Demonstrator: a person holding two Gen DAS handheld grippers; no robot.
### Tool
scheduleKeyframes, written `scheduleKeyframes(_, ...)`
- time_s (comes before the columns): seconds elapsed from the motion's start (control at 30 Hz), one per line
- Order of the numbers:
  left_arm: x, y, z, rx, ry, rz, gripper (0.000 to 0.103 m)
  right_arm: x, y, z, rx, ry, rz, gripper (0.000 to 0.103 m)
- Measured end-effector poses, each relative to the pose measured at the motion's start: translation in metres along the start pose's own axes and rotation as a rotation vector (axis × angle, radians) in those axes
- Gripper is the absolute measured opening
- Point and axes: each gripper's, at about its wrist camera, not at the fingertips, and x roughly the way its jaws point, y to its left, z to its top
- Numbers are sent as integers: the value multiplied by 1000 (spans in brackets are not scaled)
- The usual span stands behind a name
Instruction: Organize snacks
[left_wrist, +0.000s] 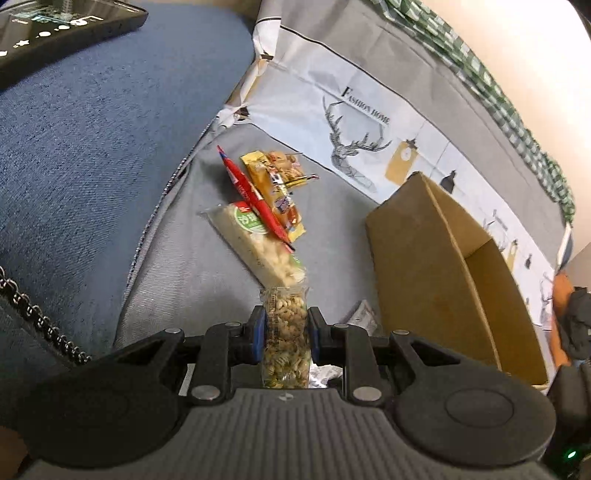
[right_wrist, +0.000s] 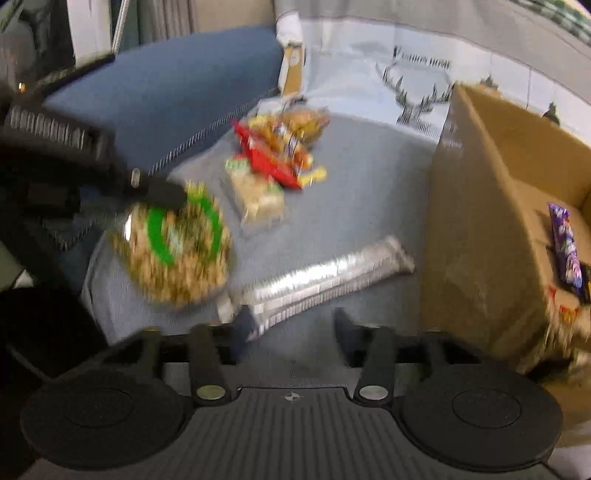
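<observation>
My left gripper (left_wrist: 285, 334) is shut on a clear bag of nut snacks (left_wrist: 286, 343), held above the grey cushion. The same bag, with a green ring label, shows blurred in the right wrist view (right_wrist: 177, 247), hanging from the left gripper (right_wrist: 159, 192). A pile of snack packs lies ahead: a red pack (left_wrist: 255, 197), an orange-yellow pack (left_wrist: 277, 192) and a white pack with a green label (left_wrist: 255, 240). My right gripper (right_wrist: 291, 328) is open and empty above a silver foil pack (right_wrist: 325, 273). The cardboard box (left_wrist: 443, 266) stands at the right; it holds a purple pack (right_wrist: 565, 247).
A blue cushion (left_wrist: 92, 129) lies to the left, with a dark phone-like device (left_wrist: 55, 29) on it. A printed pillow with a deer drawing (left_wrist: 354, 140) stands behind the snacks. A chain strap (left_wrist: 40, 317) lies at the left edge.
</observation>
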Motion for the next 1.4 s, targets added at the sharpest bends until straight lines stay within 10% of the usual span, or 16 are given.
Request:
scheduleKeyframes(0.17,5,-6,-3,28,2,160,36,9,-8,10,69,-49,16,67)
scheduleKeyframes(0.43,4,-5,-4,36,5,186,67,45,-9,14,44,20,-84,67)
scheduleKeyframes(0.63,22,-12,-7,86,102,190,87,37,-3,5,-80,9,-73,16)
scheduleKeyframes(0.73,31,-21,-12,143,146,240,90,28,-1,0,-100,12,-55,11)
scheduleKeyframes(0.93,43,-27,-19,194,196,279,95,12,3,-12,-142,45,-77,13)
scheduleKeyframes(1.2,49,-23,-21,179,235,276,95,3,-2,-19,-108,24,-26,44)
scheduleKeyframes(1.4,54,-20,-20,161,268,262,95,11,-6,-20,-50,34,-4,33)
